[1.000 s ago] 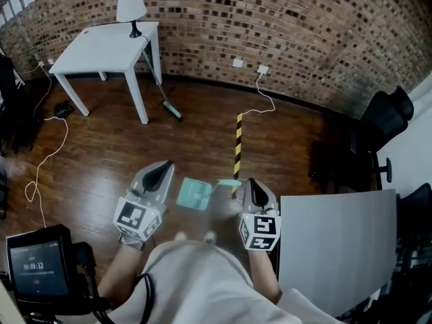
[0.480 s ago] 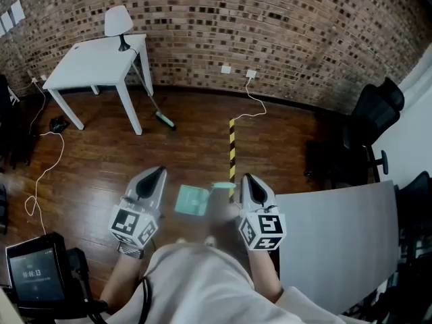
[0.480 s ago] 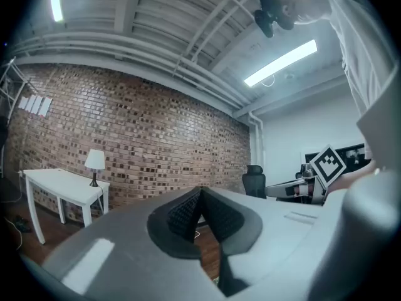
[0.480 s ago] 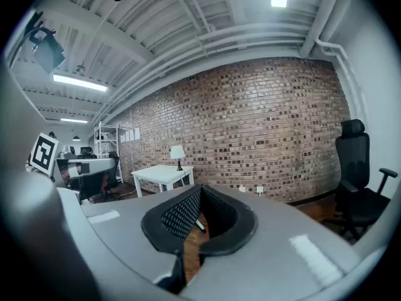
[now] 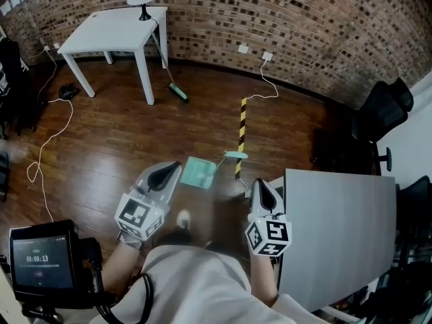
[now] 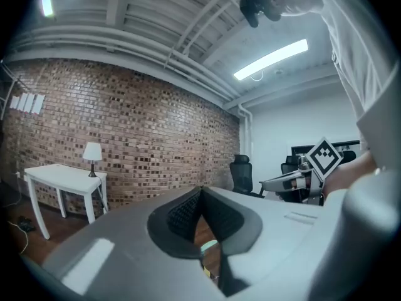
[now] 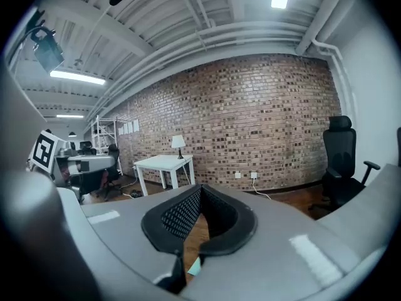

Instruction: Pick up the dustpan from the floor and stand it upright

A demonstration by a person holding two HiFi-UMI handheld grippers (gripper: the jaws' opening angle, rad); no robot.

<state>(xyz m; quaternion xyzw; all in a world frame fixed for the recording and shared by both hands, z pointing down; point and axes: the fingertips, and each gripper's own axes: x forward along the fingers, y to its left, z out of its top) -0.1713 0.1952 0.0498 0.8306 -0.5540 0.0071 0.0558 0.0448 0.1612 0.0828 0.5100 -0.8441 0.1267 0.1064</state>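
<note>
both grippers have been shifted a bit since a second ago, and the dustpan [image 5: 198, 173] is now seen just ahead of the tips instead of level between them. it's still lying flat on the wooden floor [image 5: 101, 140], at about 1 o'clock from the left gripper [image 5: 169, 173] and 10 o'clock from the right gripper [image 5: 260, 190], not touched by either. its handle [image 5: 233, 156] is pointed out toward 2 o'clock from the pan and ends at or just over the striped tape [image 5: 241, 123]. both sets of jaws are seen pressed together with nothing between them, only a sliver of teal showing through the gap under the pads. the pan looks like thin moulded plastic, so it's probably light and fairly stiff, but smooth enough to slip in a loose pinch. the handle is judged the best place to be grabbed, since the flat tray offers only thin edges low on the floor. the jaws would need to be opened first, and a firm hold kept so it can be swung upright without twisting.
</note>
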